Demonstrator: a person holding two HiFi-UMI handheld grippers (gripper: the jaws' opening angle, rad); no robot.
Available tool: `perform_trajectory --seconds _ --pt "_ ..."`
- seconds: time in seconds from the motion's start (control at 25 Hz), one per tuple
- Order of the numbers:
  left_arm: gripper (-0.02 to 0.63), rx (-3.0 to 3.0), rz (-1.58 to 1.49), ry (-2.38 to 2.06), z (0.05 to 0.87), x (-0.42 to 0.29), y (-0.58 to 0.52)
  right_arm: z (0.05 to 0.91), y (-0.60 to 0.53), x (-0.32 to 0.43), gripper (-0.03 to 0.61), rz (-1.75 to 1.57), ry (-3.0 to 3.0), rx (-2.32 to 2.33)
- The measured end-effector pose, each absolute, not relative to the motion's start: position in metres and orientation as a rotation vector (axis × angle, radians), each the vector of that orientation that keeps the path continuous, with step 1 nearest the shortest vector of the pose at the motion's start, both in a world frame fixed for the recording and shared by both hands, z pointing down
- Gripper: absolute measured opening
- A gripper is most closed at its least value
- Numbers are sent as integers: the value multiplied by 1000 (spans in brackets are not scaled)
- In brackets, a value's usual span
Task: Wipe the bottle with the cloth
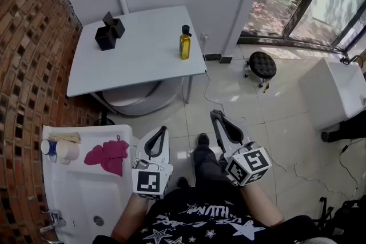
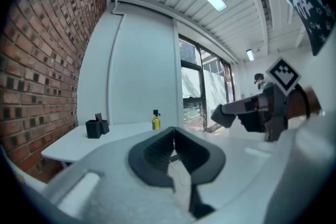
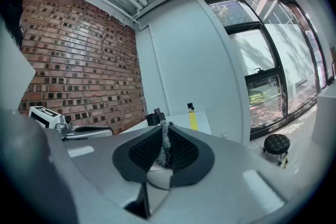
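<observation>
Head view, up close: the left gripper (image 1: 162, 130) and right gripper (image 1: 215, 114) are both pinched closed by the person's body. Only the right gripper view shows a thin grey fuzzy strip (image 3: 165, 144) in its seam. I cannot tell what it is. Only the head view shows the pink cloth (image 1: 108, 157) on the sink top (image 1: 86, 203). It looks soft and light, so pinch a fold. Far off on the white table (image 1: 143, 60) stands the bottle (image 1: 185, 43), probably slippery and easy to tip. Hold its middle.

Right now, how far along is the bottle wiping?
Nothing looks done. The pink cloth lies on the sink top, and the bottle stands on the white table. In hand: nothing; left tool and right tool are shut and empty. Left: fetch cloth, wipe bottle.
</observation>
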State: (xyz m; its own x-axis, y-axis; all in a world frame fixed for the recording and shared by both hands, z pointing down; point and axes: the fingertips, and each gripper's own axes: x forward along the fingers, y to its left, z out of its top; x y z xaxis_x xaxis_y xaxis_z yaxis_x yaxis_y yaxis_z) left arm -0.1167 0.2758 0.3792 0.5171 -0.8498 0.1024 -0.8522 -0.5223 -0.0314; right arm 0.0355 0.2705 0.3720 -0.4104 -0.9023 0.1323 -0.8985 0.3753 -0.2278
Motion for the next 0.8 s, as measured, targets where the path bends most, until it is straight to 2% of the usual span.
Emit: perform_trajectory --seconds 0.6,0.8 --pt "-5 2597 258 -1692 404 -103 67 378 28 56 35 -360 2681 -1538" --pt "-5 2584 369 -1711 415 -92 7 362 -17 39 35 -243 2851 -1325"
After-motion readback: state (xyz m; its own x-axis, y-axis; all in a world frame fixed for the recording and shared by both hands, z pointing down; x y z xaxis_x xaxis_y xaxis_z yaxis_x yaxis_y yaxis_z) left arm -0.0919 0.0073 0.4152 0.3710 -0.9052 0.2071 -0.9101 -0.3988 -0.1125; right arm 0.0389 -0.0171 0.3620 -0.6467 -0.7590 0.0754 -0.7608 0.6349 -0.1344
